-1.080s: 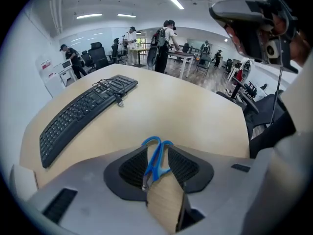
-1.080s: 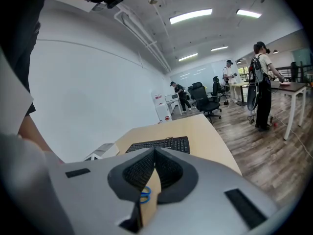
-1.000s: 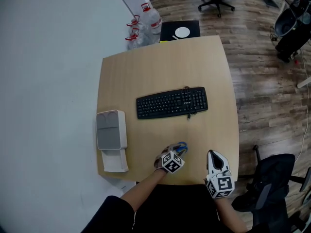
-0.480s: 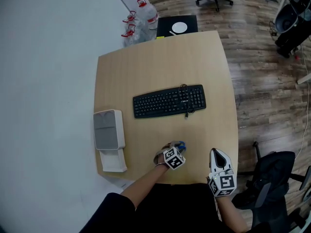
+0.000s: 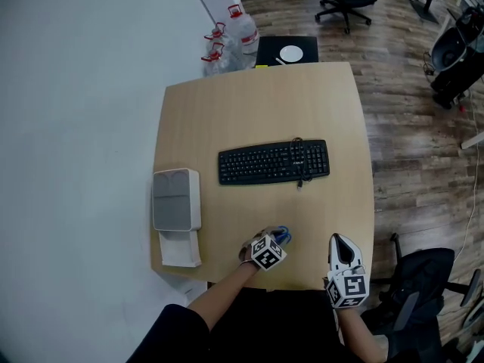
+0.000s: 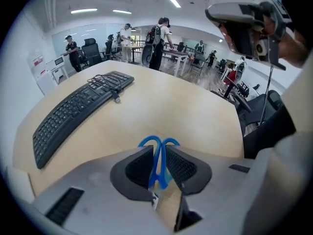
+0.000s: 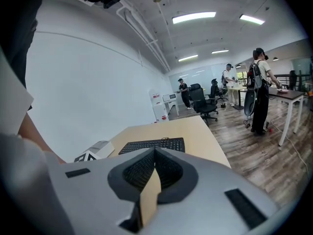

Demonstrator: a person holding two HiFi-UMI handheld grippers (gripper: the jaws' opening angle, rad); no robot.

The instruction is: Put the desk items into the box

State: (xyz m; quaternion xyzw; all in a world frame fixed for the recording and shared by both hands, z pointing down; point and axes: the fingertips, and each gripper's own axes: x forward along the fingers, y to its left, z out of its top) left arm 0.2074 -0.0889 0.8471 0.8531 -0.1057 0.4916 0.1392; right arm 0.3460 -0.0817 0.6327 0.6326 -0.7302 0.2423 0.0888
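1. The left tool (image 6: pixel 157 153) pinches the blue scissors (image 6: pixel 149 141). Its jaws have just been closing, and both pads now sit against the handles, one on each side.
2. The scissors lie on the desk (image 5: pixel 257 104) directly under and ahead of this tool. Their two finger loops poke out just past its tips, away from the person.
3. Their long axis runs along the line the tool points, through the gap between the jaws. The loops are at the far end. The blade end is back under the tool and mostly hidden, so I cannot tell its exact lie.
4. The box (image 5: pixel 176 203) is well apart, off to the left tool's left and a little ahead, at the desk's edge. Its long axis runs roughly parallel to the tool's pointing line.
5. The keyboard (image 5: pixel 274 162) lies ahead of the tool, crosswise, not between the tool and the box.
6. The right tool (image 7: pixel 154 153) is pressed together on nothing, to the right of the left tool and farther from the box. The carry most likely falls to the left.
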